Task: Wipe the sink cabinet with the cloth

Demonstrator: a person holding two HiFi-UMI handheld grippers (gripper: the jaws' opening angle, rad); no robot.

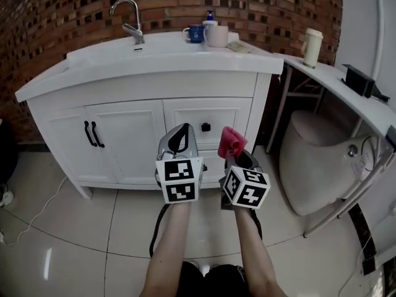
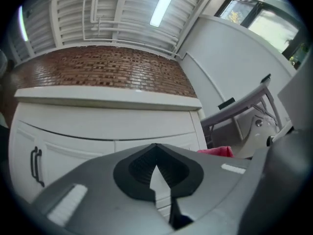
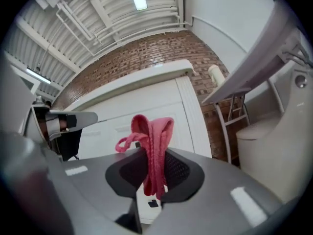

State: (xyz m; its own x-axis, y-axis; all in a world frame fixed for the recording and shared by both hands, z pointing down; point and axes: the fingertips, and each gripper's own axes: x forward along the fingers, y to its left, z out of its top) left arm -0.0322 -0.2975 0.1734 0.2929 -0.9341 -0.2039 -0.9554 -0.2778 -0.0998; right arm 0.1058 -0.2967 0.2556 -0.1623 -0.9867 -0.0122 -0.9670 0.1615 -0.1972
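The white sink cabinet (image 1: pixel 127 135) stands straight ahead, with two doors with black handles (image 1: pixel 91 133) on the left and drawers on the right. My right gripper (image 1: pixel 236 154) is shut on a pink cloth (image 1: pixel 231 142), which sticks up bunched from its jaws a short way in front of the drawers. In the right gripper view the cloth (image 3: pixel 152 131) hangs folded between the jaws, with the cabinet (image 3: pixel 146 99) behind. My left gripper (image 1: pixel 181 132) is shut and holds nothing. It points at the cabinet front (image 2: pixel 98 126), and the cloth (image 2: pixel 217 151) peeks in at its right.
A faucet (image 1: pixel 131 18), a blue mug (image 1: pixel 196 33), a white cup (image 1: pixel 217 36) and a soap bottle (image 1: pixel 210 18) are on the countertop. A toilet (image 1: pixel 315 156) and a slanted shelf (image 1: pixel 337 82) with a cream mug (image 1: pixel 312 46) stand at the right. The floor is tiled.
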